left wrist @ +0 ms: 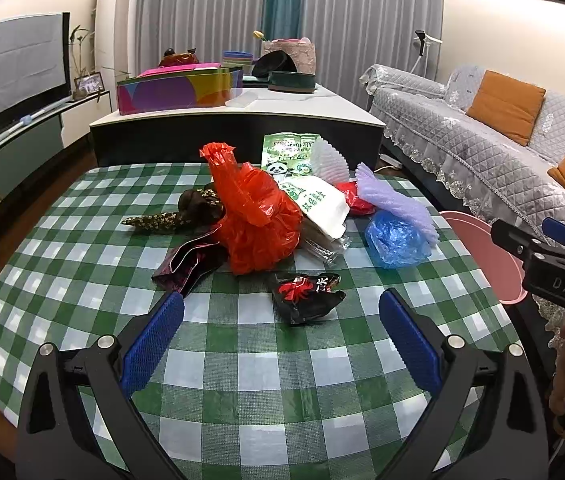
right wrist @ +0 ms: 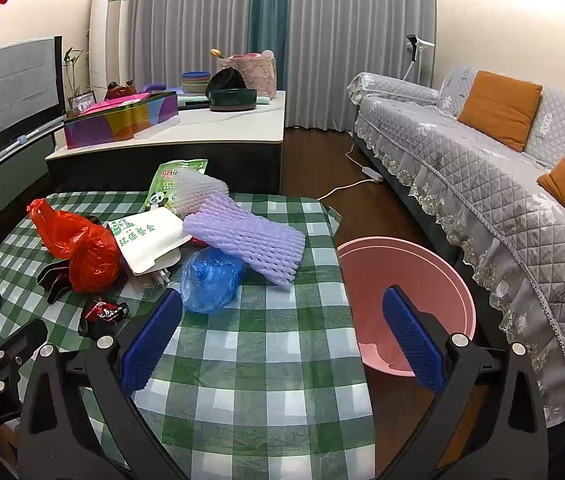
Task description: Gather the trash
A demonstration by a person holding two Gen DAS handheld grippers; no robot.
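Green-checked desk (left wrist: 242, 360): left tongs (left wrist: 281, 332) spread, empty; black wrapper (left wrist: 306, 296) near them; red bag (left wrist: 258, 224), white box (left wrist: 322, 204), blue bag (left wrist: 396, 240), purple foam net (right wrist: 250, 236) heaped mid-desk. Right tongs (right wrist: 282, 336) spread, empty. Pink bin (right wrist: 402, 280) beside desk.

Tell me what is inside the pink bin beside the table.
The pink bin looks empty: only its bare pink wall and part of the floor show. The table edge and the right hand-held gripper cover the rest of its bottom, so that part stays unknown.
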